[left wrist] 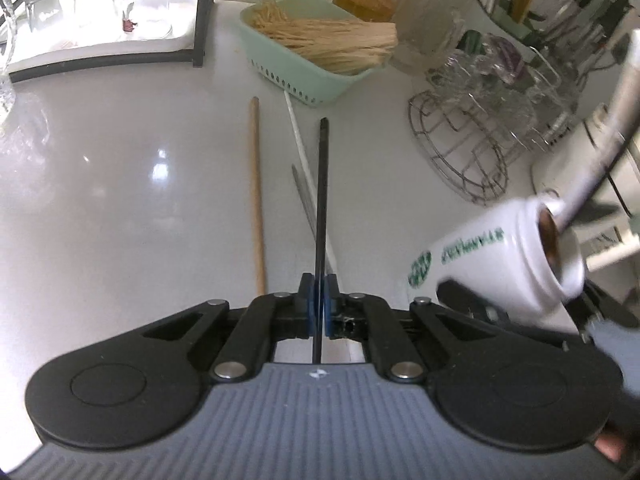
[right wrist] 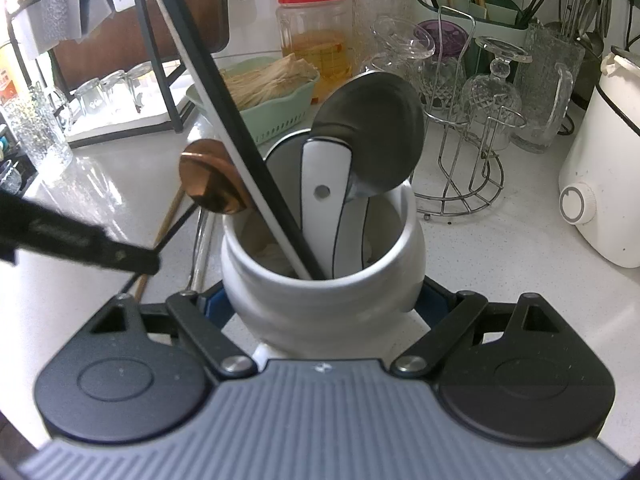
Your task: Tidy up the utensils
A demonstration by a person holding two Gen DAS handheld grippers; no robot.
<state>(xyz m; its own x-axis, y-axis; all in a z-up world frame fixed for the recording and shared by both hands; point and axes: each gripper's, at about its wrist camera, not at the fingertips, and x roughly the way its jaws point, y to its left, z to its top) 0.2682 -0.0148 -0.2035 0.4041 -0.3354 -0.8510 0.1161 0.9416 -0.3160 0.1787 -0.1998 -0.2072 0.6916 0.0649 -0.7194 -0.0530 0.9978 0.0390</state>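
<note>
At the far left of my left-hand view, three clear drinking glasses (left wrist: 100, 4) stood upside down on a white tray inside a black metal frame (left wrist: 202, 20). On the glossy white tabletop (left wrist: 120, 168) lay a long wooden chopstick (left wrist: 257, 196), and just right of it a thin white chopstick (left wrist: 306, 160) with a slim metal utensil (left wrist: 304, 200) alongside, its kind too hard to make out. My left hand-held gripper (left wrist: 319, 304) was clenched on a thin black chopstick (left wrist: 322, 200), which ran straight out between its blue pads above the ones on the tabletop. Behind them sat a mint-green plastic basket of pale wooden sticks (left wrist: 320, 44), and further right a wire glass rack (left wrist: 472, 136). At the right edge the white ceramic utensil jar with green lettering (left wrist: 496, 260) appeared tilted in the view and blurred. In my right-hand view, my right hand-held gripper (right wrist: 320, 304) was grasping that jar (right wrist: 320, 292) around its body, pads pressed on either side. Inside it stood a copper-coloured spoon (right wrist: 210, 178) at the left, a white chopstick and a black one (right wrist: 224, 120) leaning together, a white-handled utensil (right wrist: 324, 200), and a large steel ladle bowl (right wrist: 372, 136). A red-lidded clear jar of amber liquid (right wrist: 314, 40) stood behind, and a white appliance with a round dial (right wrist: 600, 184) at the far right.
</note>
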